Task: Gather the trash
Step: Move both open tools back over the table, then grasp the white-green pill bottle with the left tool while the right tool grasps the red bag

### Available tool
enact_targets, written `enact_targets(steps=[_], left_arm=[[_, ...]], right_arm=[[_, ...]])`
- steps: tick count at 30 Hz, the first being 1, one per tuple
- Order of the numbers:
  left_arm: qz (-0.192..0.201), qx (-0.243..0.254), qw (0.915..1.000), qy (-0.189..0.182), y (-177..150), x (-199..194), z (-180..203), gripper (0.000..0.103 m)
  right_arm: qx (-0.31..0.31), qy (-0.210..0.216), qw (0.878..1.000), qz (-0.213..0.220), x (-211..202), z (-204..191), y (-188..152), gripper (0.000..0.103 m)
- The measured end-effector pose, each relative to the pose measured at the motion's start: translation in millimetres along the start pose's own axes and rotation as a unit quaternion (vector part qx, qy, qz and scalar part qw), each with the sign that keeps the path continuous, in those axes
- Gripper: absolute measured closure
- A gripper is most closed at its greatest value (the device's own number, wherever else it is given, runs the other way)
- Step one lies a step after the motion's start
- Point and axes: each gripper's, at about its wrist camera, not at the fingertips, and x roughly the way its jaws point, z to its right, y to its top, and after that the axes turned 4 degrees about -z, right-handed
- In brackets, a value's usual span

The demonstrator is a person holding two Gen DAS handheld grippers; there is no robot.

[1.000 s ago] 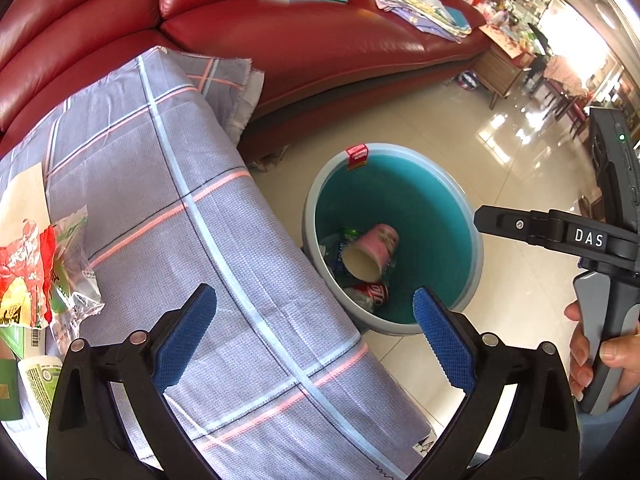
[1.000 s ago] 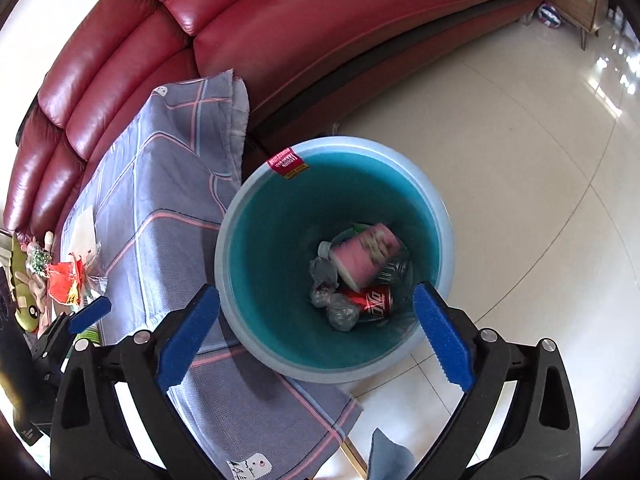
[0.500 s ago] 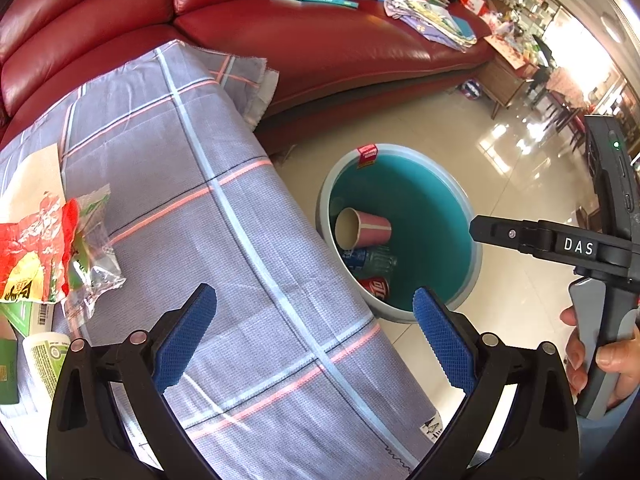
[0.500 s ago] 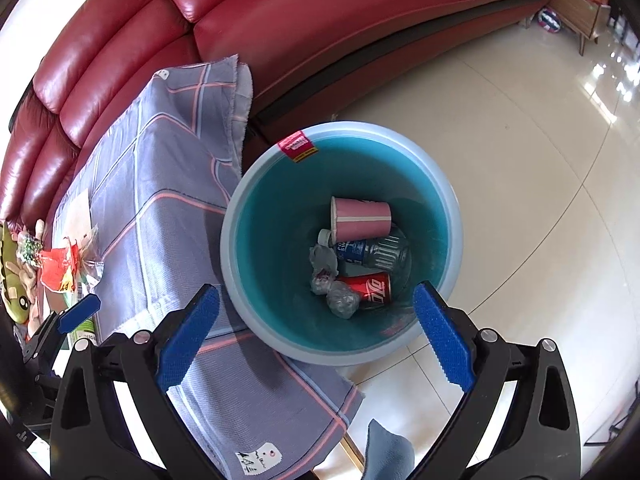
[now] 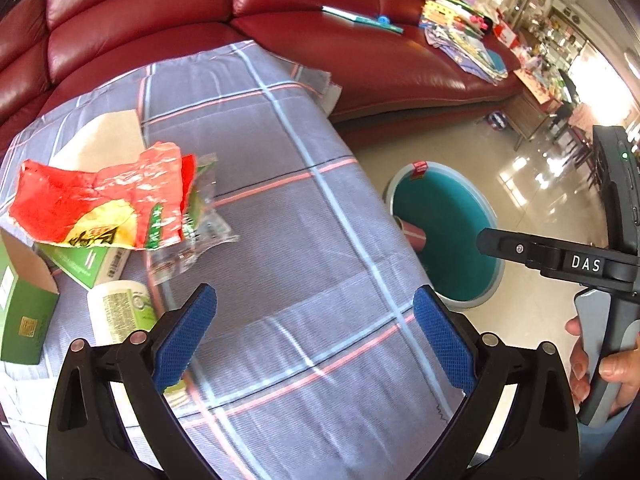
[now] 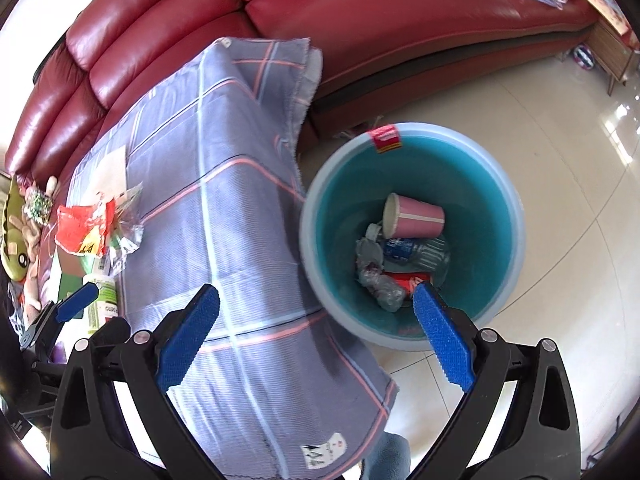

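While tilted down over the cloth (image 5: 304,240), left gripper (image 5: 314,338) spread wide, blue pads (image 5: 186,338) empty, nothing between them; right gripper (image 6: 316,338) likewise gaping and empty, poised over the cloth's edge with one pad above the bin (image 6: 504,216). Seen from the left view, right hand (image 5: 612,368) wrapped round a grey handle, low at the far right.

Ahead and to the left of the left gripper, well apart from its pads: red wrapper (image 5: 100,204), crumpled, shiny, with a yellow patch and dark lettering; clear bag (image 5: 196,236) tucked just beside and partly under it; green box (image 5: 84,262) beneath the wrapper; white bottle (image 5: 120,312) lying on its side, near the left pad; second green box (image 5: 24,312) at the far left edge.

On the floor beside the cloth, bin teal inside, pale rim, red sticker at the lip. Inside: pink cup (image 6: 414,218) on its side, plastic bottle (image 6: 416,252), grey wads (image 6: 376,276), red can (image 6: 404,282) partly hidden by the pad
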Motion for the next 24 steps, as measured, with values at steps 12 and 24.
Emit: enact_targets(steps=[12,24], left_arm=[[0.0,-0.101,0.9945,0.029,-26.4,-19.1,-96.1,0.004],[-0.03,-0.116,0.992,0.04,-34.1,4.7,-122.4,0.004]], right_arm=[[-0.069,0.012,0.997,-0.033,28.0,-81.1,-7.4,0.01],[-0.078,0.019,0.995,-0.052,46.9,-101.7,-6.3,0.01]])
